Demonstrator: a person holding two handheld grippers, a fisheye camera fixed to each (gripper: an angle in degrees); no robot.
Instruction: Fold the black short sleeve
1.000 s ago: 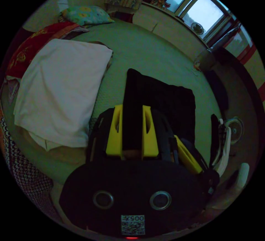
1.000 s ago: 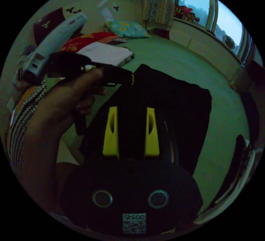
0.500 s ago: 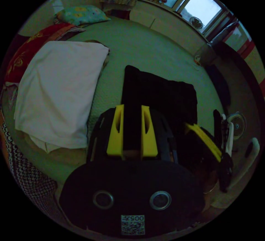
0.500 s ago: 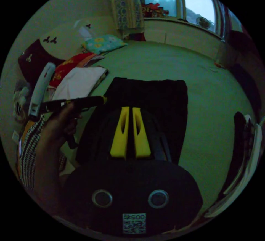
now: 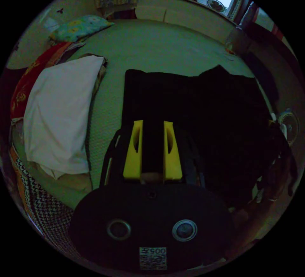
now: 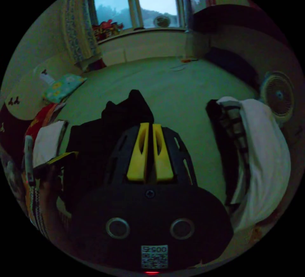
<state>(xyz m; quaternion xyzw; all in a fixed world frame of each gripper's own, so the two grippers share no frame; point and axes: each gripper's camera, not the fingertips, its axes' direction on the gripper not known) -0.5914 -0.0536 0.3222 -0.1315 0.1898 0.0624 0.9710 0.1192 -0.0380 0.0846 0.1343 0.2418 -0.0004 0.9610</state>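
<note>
Black cloth is what you have under both hands: the black short sleeve [image 5: 190, 99] lies on the green bed [image 5: 152, 45], and your left gripper [image 5: 152, 124] has its yellow fingers [image 5: 134, 150] set a little apart with a strip of that dark cloth running between them; whether they press on it you cannot tell from this dim view. Your left gripper view gives you the garment spread wide across the bed, with a raised peak along its far edge, and the folded white cloth [image 5: 57, 115] lying just beside it.

Your right gripper view offers what the other lacks: the window [image 6: 139, 1], a fan [image 6: 278, 94], and a heap of white and dark clothes [image 6: 254, 150] at the bed's edge. There your right gripper [image 6: 149, 126] has its fingers [image 6: 139, 153] drawn together with barely a slit between, and a bunched hump of the black short sleeve [image 6: 127, 112] rises just beyond the tips; if any cloth is caught there, you cannot tell.

Against half a second ago, the garment's far edge, then flat, now stands bunched, and your right fingers are closed as before.
</note>
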